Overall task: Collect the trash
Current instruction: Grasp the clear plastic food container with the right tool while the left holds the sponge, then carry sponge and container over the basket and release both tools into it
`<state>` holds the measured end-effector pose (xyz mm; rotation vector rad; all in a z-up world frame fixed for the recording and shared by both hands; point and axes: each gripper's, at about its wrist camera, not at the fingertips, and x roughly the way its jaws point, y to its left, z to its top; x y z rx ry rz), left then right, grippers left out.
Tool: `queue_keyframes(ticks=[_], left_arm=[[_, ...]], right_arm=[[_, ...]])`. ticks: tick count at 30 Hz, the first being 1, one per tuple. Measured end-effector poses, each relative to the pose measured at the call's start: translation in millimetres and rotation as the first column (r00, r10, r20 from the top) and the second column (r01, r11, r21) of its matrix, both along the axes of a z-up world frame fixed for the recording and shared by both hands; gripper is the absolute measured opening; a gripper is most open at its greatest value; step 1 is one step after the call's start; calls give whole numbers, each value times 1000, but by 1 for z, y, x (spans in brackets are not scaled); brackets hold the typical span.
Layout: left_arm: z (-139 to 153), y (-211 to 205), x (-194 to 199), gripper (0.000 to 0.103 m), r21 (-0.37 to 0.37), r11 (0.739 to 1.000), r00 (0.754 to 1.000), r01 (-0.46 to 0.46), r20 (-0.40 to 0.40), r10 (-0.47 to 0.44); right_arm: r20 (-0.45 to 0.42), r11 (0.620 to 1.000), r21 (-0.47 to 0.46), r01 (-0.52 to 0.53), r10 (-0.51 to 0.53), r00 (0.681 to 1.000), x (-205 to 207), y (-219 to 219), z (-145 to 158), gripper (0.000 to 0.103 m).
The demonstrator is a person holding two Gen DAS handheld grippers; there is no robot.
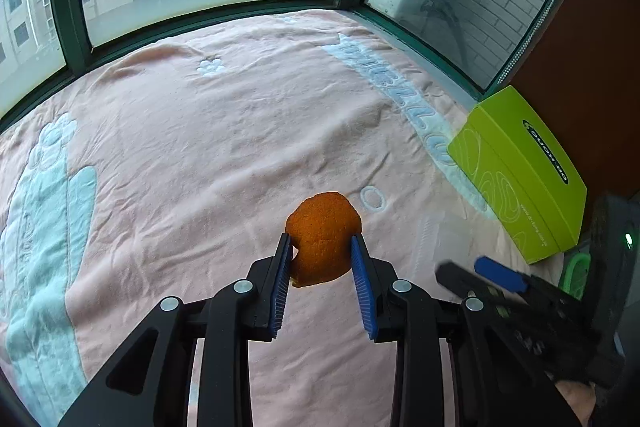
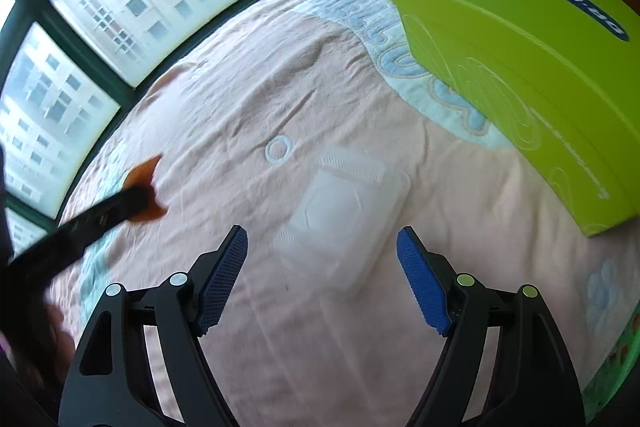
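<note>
Left hand-held gripper (image 1: 321,247) is clamped on the curled orange peel (image 1: 323,237), held over the pink bed blanket (image 2: 248,99). Right hand-held gripper (image 2: 322,247) stands wide, the flat clear plastic packet (image 2: 344,215) dead ahead just beyond its fingertips, long axis running away up-right: nearest to the right.

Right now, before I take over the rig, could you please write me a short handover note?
Left gripper: shut on the orange peel, held over the pink bedspread.
Right gripper: open, empty, pointing down at the clear plastic wrapper lying flat on the bedspread.
Green box: sits at the bed's right edge, beside the wrapper, apart from it.
Done: peel picked up.
Left: drop the peel in a bin (the green rim below the box may be one, hard to tell), then grasp the wrapper.
</note>
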<state>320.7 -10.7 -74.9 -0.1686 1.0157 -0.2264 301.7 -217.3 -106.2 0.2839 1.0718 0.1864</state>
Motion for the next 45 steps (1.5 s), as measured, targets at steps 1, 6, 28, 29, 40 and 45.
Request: queue_keyframes(ticks=[1,6,28,29,40,45], left_arm=[[-1,1,-1,29,-4,1000,1000,-2,-2,2],[-4,5,-4,29,-15,1000,1000,0,-5,0],[34,-20,-75,29,-36,998,998,43,56,-41],[36,-24,-81,29,-43,998,997,52,62,-49],[54,-84,-132,29,-104,980,983,168,94,-159],[56,-116,-144,29,-120,967,973,223,90,-213]], right_arm=[[-17,1000,-6,21,-21,1000,3,1,-3,77],[-50,997,-41,66,-68,996,10,3,-13,72],[116,998,-49,45,-39,992,-88,-40,44,49],[130,998,-48,47,-40,991,-99,-45,49,49],[215,991,-70,114,-96,972,-170,-94,82,49],[227,982,-99,164,-138,964,-198,-124,90,49]])
